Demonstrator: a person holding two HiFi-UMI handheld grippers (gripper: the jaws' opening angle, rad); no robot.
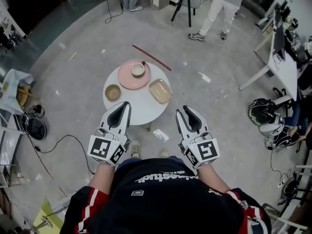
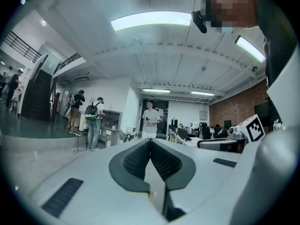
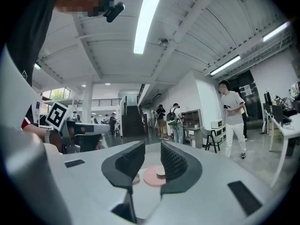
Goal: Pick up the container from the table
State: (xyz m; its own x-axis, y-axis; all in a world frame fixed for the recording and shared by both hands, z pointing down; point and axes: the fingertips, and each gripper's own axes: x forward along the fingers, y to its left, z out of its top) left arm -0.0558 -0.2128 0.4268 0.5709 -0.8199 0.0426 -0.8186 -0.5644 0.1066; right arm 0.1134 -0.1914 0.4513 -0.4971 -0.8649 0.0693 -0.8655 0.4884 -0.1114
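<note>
A rectangular beige container (image 1: pixel 160 90) lies on the right side of the round white table (image 1: pixel 139 110). A pink plate (image 1: pixel 130 78) with a small bowl (image 1: pixel 138 69) on it sits at the back, and a tan bowl (image 1: pixel 112 92) at the left. Both grippers hover level at the table's near edge, apart from everything on it. My left gripper (image 1: pixel 126 105) (image 2: pixel 150 140) is shut, its pads meeting at the tips. My right gripper (image 1: pixel 185 109) (image 3: pixel 151 146) is open and empty; the pink plate (image 3: pixel 151 176) shows through its gap. Neither gripper view shows the container.
A red stick (image 1: pixel 151 57) lies on the floor beyond the table, a scrap of paper (image 1: pixel 161 134) by its foot. Cables (image 1: pixel 68 140) run on the left. A person (image 1: pixel 214 13) and a stool (image 1: pixel 187 1) stand behind, a desk (image 1: pixel 282 65) and bags (image 1: pixel 261 112) on the right.
</note>
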